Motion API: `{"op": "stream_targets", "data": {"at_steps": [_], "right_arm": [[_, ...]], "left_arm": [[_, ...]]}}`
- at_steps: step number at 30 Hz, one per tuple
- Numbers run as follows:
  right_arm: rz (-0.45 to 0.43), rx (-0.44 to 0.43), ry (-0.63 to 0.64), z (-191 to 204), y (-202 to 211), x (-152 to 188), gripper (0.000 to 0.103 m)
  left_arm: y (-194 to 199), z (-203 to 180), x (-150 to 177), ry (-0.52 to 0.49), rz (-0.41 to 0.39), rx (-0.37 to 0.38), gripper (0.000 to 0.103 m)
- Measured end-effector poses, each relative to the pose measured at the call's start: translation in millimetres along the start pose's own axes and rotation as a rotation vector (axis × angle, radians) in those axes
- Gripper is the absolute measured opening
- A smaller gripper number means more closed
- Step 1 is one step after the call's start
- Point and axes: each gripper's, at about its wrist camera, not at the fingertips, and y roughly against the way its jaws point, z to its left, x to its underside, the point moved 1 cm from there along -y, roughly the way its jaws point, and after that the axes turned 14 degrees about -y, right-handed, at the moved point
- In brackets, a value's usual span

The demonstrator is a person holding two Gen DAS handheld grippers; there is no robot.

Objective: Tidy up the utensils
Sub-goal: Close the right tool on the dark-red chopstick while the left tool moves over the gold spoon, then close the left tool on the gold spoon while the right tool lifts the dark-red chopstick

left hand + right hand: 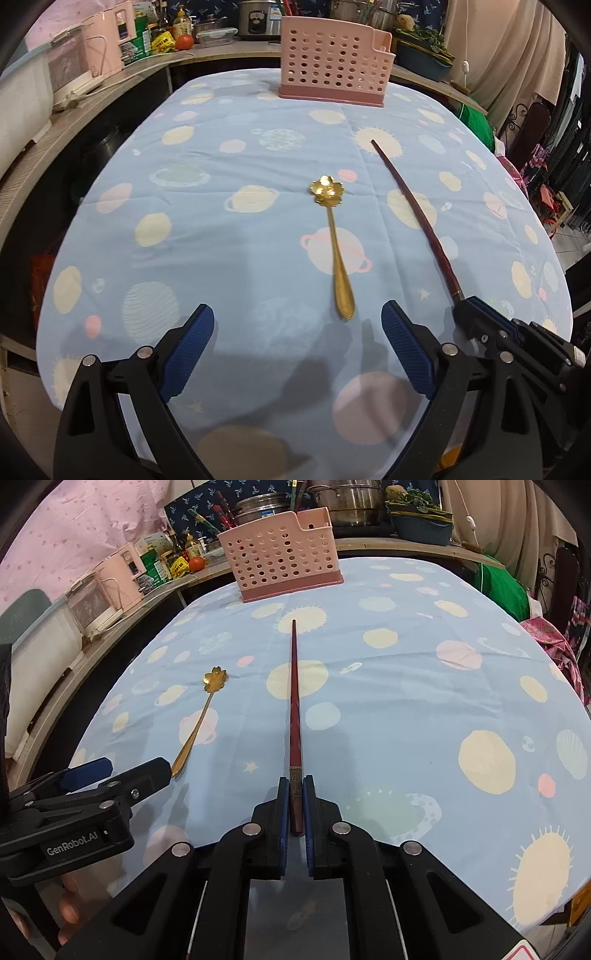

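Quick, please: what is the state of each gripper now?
Left gripper: open, holding nothing.
Right gripper: closed on the red chopstick.

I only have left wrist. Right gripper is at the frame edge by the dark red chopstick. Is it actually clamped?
Observer: Yes. In the right wrist view the right gripper has its blue pads shut on the thick end of the dark red chopstick.
Operator: One stick or a pair?
Observer: Can't tell for sure; it reads as one dark red shaft with a patterned metal band just ahead of the pads.
Operator: Where does it point?
Observer: Straight ahead, tip toward the pink perforated plastic utensil holder, which is well short of being reached.
Operator: My left gripper clear of the spoon?
Observer: The left gripper is open, its near finger right beside the handle tip of the gold flower-bowl spoon; contact can't be judged.
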Motion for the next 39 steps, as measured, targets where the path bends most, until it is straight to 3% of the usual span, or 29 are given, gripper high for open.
{"op": "stream_targets", "data": {"at_steps": [2,4,9,11,13,16,25,35,39], "right_arm": [[-0.002,-0.002,0.000,-1,0,0,0.007],[-0.003,-0.004,-0.001,-1,0,1,0.007],[-0.006,-0.012,-0.004,-2,0,2,0.007],[-0.006,-0.014,-0.005,-2,0,1,0.007],[-0.007,-0.015,-0.005,-2,0,1,0.007],[-0.007,-0.016,-0.007,-2,0,1,0.007],[-0.018,-0.025,-0.014,-3,7,0,0.007],[-0.116,-0.086,-0.030,4,51,-30,0.007],[-0.178,-0.115,-0.040,7,72,-49,0.007]], "left_arm": [[-5,-3,-1,0.001,0.002,0.016,0.081],[-10,-5,-1,0.003,0.016,0.031,0.068],[-10,-7,-3,0.001,0.000,0.017,0.057],[-10,-7,-4,0.000,-0.006,0.017,0.045],[-10,-8,-4,-0.007,-0.008,0.020,0.028],[-10,-11,-4,-0.023,-0.008,0.023,0.012],[7,-10,-6,-0.025,-0.041,0.036,0.010],[57,4,-34,-0.004,-0.136,0.021,0.010],[72,12,-51,0.005,-0.169,0.030,0.001]]}}
